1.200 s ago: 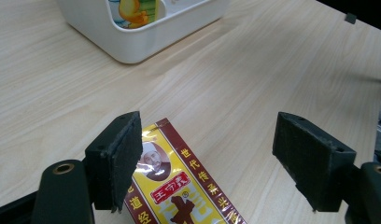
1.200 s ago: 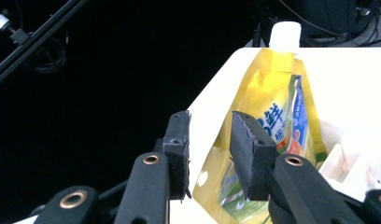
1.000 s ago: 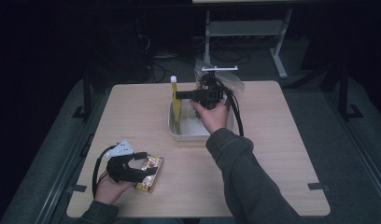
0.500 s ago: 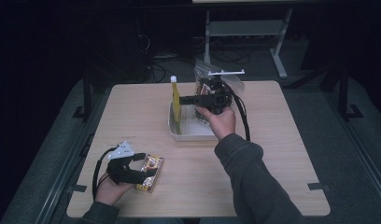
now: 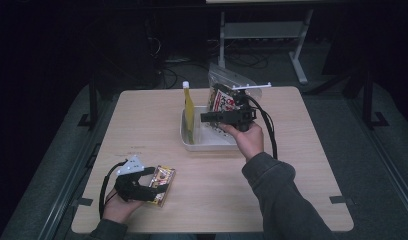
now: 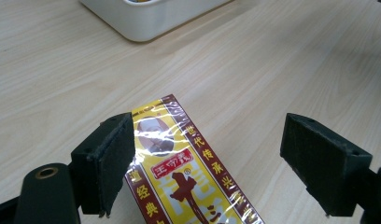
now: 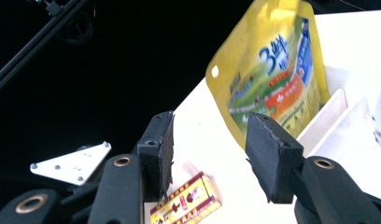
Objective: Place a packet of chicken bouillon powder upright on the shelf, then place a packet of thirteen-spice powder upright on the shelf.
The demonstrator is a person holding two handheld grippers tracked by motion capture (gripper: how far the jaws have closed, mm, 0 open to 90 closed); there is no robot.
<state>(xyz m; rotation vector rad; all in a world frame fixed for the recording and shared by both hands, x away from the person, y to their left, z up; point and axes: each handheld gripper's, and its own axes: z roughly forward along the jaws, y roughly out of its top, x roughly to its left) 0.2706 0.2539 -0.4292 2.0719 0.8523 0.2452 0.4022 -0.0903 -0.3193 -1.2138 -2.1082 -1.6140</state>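
Right gripper [image 5: 204, 117] held level above tray [image 5: 212, 143], jaws opening, empty.

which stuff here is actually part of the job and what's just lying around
In the job:
- yellow-and-red box, lying between the open jaws of the left hand-held gripper
- white tray
- yellow pouch, upright in the tray
- right hand-held gripper, open and empty over the tray

Lying about:
- clear bag of snacks behind the tray
- metal frame beyond the table

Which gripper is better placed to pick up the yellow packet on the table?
Left. The left gripper already straddles the yellow packet with jaws open. The right gripper hangs empty over the white tray, farther off.
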